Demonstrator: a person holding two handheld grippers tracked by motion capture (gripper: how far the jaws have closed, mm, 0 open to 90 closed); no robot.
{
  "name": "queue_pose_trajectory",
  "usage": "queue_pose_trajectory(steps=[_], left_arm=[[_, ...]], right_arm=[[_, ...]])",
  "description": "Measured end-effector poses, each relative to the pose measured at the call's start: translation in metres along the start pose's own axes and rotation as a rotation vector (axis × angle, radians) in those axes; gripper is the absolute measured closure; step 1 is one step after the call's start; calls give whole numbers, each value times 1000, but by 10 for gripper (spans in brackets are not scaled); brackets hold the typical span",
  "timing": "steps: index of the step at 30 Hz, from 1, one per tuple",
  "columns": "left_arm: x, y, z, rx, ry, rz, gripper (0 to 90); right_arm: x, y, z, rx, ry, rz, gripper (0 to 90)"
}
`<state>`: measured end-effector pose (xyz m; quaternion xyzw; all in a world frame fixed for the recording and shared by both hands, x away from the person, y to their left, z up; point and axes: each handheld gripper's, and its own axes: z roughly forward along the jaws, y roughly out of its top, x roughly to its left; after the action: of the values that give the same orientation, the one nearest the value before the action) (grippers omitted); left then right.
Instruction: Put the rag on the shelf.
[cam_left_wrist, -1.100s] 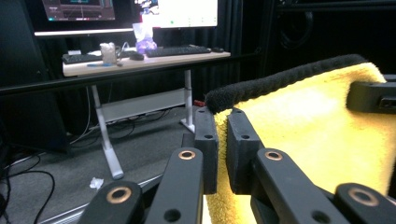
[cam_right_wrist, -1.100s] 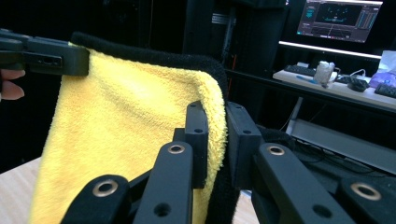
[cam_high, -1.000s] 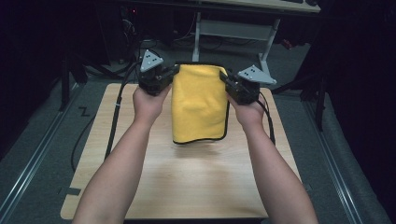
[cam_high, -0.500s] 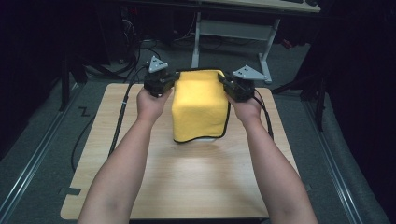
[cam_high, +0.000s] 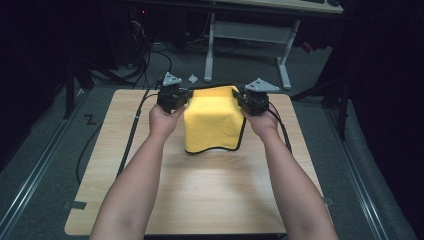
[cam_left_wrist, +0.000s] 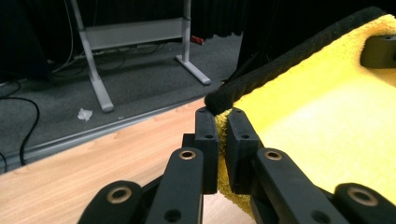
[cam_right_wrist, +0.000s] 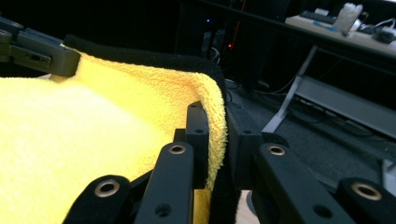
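Both grippers are clamped on the yellow towel, one at each top corner. The left gripper pinches the towel's dark-trimmed edge between its jaws, cloth plainly squeezed there in the left gripper view. The right gripper does the same on the other corner, the fabric folded over one jaw in the right gripper view. Held apart like this, the towel hangs spread and flat over the far half of the wooden desk, its lower edge looking to brush the surface. That wide two-corner hold keeps the cloth taut along the top, so it can be laid down smooth rather than bunched. I judge a lay-out or fold is under way.
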<state>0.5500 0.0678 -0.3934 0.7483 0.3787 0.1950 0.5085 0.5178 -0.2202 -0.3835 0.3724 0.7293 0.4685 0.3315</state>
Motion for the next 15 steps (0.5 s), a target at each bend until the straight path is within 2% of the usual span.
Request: queue_pose_trajectory(steps=[5, 15], left_arm=[[3, -9, 0, 11, -9, -14, 846], [5, -26, 3, 43, -29, -32, 847]], right_arm=[[-1, -6, 3, 8, 26, 13, 808], [0, -16, 9, 41, 47, 22, 815]])
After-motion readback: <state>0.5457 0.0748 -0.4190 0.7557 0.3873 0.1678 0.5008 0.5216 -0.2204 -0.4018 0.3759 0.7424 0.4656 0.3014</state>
